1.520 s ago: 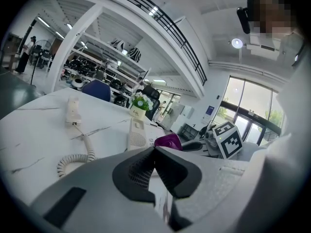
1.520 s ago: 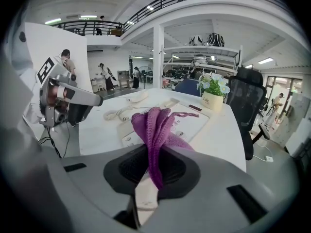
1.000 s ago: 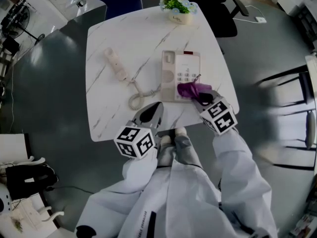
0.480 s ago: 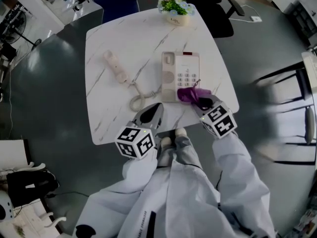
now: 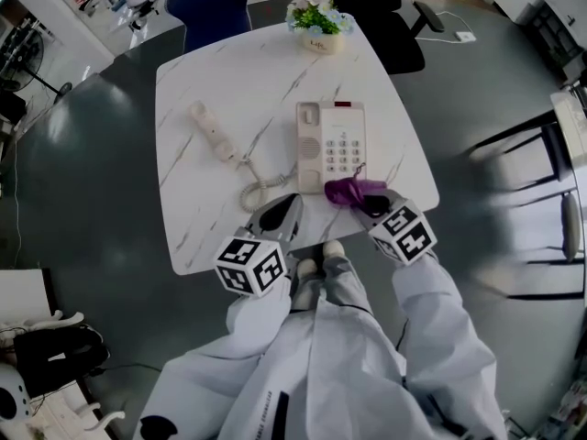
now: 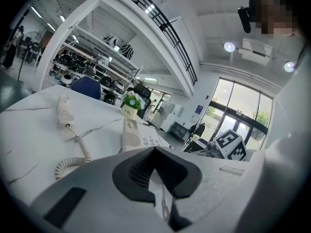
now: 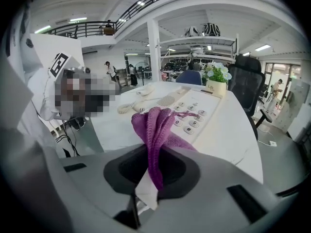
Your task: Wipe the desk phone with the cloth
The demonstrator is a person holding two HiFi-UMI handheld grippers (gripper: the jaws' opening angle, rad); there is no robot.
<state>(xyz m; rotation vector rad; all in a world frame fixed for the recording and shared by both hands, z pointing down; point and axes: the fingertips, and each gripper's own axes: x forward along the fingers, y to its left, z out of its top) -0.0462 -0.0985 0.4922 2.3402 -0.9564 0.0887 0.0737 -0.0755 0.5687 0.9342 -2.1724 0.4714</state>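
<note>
- My head camera looked steeply down from well above, taking in the whole desk (image 5: 211,71) and both my sleeves.
- The camera on my left hand-held gripper (image 5: 286,202) sat low by the desk's near edge, facing along the jaws across the top.
- The camera on my right hand-held gripper (image 5: 367,198) sat close over the desk phone (image 7: 192,113), looking past the cloth (image 7: 155,130) in its jaws.
- All three views shared the desk phone, its coiled cord (image 5: 257,189) and the flower pot (image 5: 316,37).

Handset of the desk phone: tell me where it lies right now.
In the head view the handset lies on the marble table, left of the phone base and off its cradle, the coiled cord between them.
</note>
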